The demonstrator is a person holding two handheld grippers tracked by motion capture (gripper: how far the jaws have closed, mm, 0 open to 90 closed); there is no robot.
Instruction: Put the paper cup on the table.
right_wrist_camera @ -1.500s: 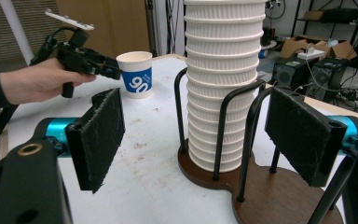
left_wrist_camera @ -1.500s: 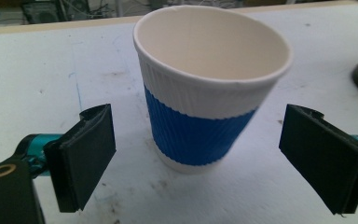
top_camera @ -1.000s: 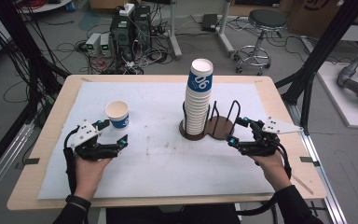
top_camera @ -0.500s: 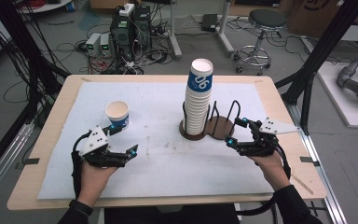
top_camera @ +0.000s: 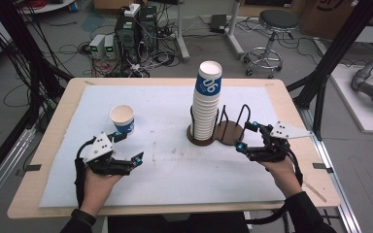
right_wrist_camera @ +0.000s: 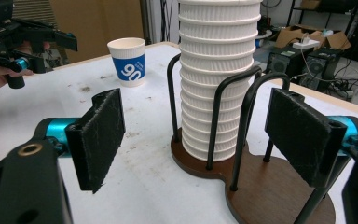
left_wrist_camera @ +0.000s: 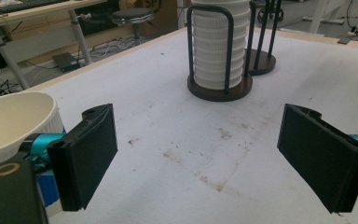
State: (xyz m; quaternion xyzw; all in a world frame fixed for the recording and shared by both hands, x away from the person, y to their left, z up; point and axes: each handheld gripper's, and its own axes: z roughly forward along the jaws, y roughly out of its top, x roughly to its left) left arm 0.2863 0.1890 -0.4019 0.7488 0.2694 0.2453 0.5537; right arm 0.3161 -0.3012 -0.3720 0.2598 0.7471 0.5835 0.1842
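High view: the table (top_camera: pixel 175 194) spreads before me under its pale blue mat, and on it the tall stack of paper cups (top_camera: pixel 207 104) stands upright in the left ring of a dark wooden cup holder (top_camera: pixel 230 133); the holder's right ring stands bare. A single paper cup (top_camera: pixel 122 119) stands apart at the mat's left, open end up.

My left gripper (top_camera: pixel 126 149) lies low over the mat just in front of that single cup, jaws spread wide and holding nothing, my forearm coming in from the bottom edge. My right gripper (top_camera: pixel 247 136) sits just beside the holder's right ring, jaws also wide apart and empty, pointing toward the stack.

The left gripper view shows the cup's rim right beside my left-hand pad (left_wrist_camera: pixel 86 154), and stains on the mat between the pads. The right gripper view shows the holder's black wire hoops around the stack, and the "90" printed on the lone cup beyond.
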